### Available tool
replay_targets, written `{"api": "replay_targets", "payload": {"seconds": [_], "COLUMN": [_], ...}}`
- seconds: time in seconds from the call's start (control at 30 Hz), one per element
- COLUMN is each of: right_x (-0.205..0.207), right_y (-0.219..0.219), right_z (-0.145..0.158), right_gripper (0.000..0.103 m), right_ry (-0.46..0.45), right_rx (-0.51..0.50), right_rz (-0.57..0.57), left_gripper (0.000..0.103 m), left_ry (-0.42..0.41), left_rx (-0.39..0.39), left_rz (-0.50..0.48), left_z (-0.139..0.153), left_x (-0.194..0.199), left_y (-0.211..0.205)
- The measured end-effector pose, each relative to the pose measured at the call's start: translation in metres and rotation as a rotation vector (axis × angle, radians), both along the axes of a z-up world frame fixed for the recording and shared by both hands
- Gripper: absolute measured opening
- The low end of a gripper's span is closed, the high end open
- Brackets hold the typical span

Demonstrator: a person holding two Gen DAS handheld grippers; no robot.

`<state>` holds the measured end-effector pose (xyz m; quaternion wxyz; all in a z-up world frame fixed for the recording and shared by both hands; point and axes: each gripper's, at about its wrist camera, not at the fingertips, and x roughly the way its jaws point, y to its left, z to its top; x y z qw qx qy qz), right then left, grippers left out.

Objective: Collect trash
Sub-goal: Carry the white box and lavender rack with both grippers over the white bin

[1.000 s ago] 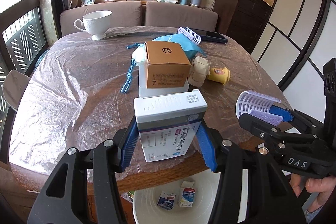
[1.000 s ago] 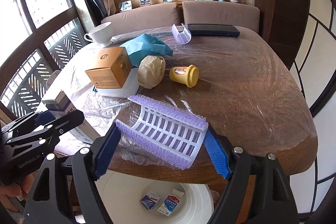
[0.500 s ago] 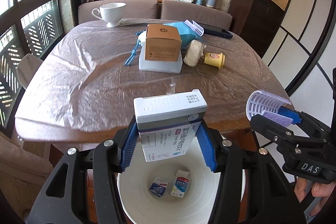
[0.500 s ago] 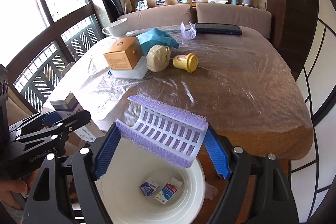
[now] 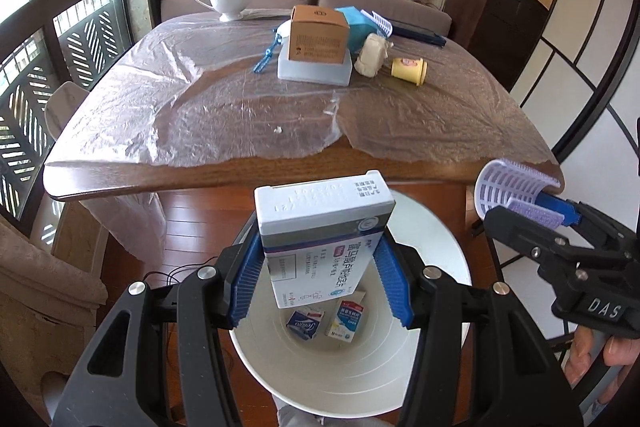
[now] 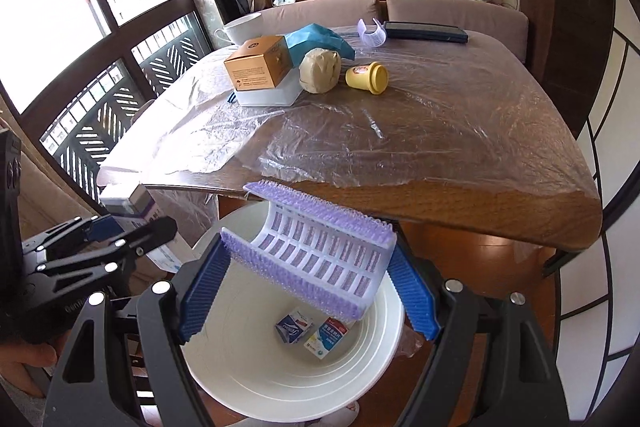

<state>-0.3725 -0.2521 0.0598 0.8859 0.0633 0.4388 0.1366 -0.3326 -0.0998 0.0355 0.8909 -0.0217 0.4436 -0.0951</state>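
Hair roller held above the bin

A purple hair roller [image 6: 320,251] is clamped by the right gripper [image 6: 308,287] over a white bin [image 6: 256,379].

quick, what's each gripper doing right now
left gripper: closed on a medicine box, above the white bin
right gripper: closed on a purple hair roller, above the same bin
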Motion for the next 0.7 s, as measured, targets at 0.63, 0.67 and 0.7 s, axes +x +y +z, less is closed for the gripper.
{"api": "replay_targets", "payload": {"seconds": [0.63, 0.67, 0.7], "right_x": [-0.015, -0.015, -0.016], "right_y": [0.024, 0.025, 0.026], "right_z": [-0.047, -0.049, -0.050], "right_gripper": [0.077, 0.077, 0.077], "right_ry": [0.131, 0.135, 0.137], "right_rx": [-0.052, -0.056, -0.058], "right_rz": [-0.053, -0.054, -0.055], "left_gripper": [0.055, 0.055, 0.055], "left_ry": [0.130, 0.133, 0.137], "left_rx": [0.020, 0.022, 0.024], "left_rz": [-0.049, -0.051, -0.054], "left_z": [-0.048, -0.049, -0.050], "left_x": [-0.010, -0.012, -0.012], "left_y": [0.010, 0.010, 0.010]}}
